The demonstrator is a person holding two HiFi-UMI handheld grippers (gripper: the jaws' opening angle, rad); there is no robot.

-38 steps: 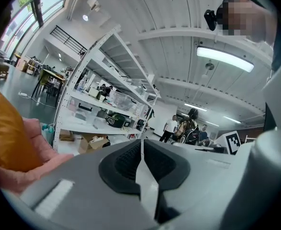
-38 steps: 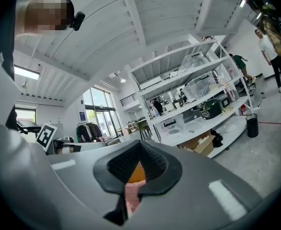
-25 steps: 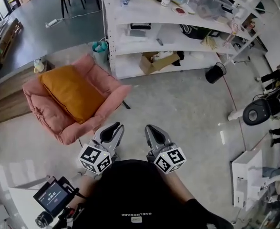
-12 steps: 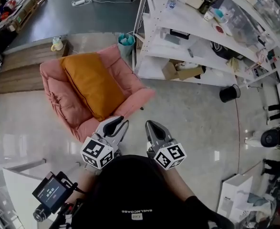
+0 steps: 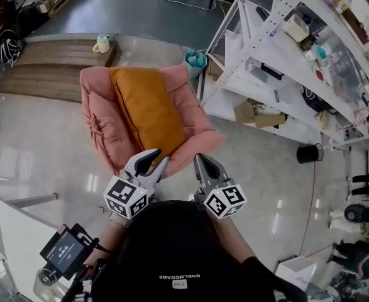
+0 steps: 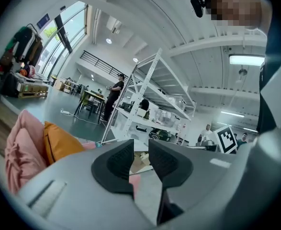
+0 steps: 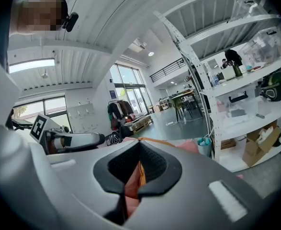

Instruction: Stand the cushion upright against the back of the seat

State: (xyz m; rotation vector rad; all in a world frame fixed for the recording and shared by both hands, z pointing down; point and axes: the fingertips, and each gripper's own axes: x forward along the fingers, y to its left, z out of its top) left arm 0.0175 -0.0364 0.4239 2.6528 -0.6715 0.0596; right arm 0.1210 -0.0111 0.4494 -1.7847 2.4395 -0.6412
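Note:
An orange cushion (image 5: 148, 109) lies flat along a pink padded floor seat (image 5: 102, 124) on the grey floor. Both grippers hover level just short of the seat's near edge, touching neither. My left gripper (image 5: 151, 160) has its jaws opening, with nothing between them; in the left gripper view the left gripper (image 6: 140, 147) has the cushion (image 6: 59, 140) and seat (image 6: 20, 152) off to its left. My right gripper (image 5: 200, 163) is shut and empty; past the right gripper (image 7: 139, 163) a sliver of the cushion (image 7: 140, 175) shows.
A white shelving rack (image 5: 285, 61) full of clutter stands to the right of the seat, with a cardboard box (image 5: 256, 113) under it. A teal bin (image 5: 195, 58) sits behind the seat, a low wooden platform (image 5: 52, 74) to the left, and a black bucket (image 5: 310, 153) at right.
Both grippers have travelled toward the seat, which now lies straight ahead and close instead of off to the left. The left jaws have spread wider. The right jaws stay shut.

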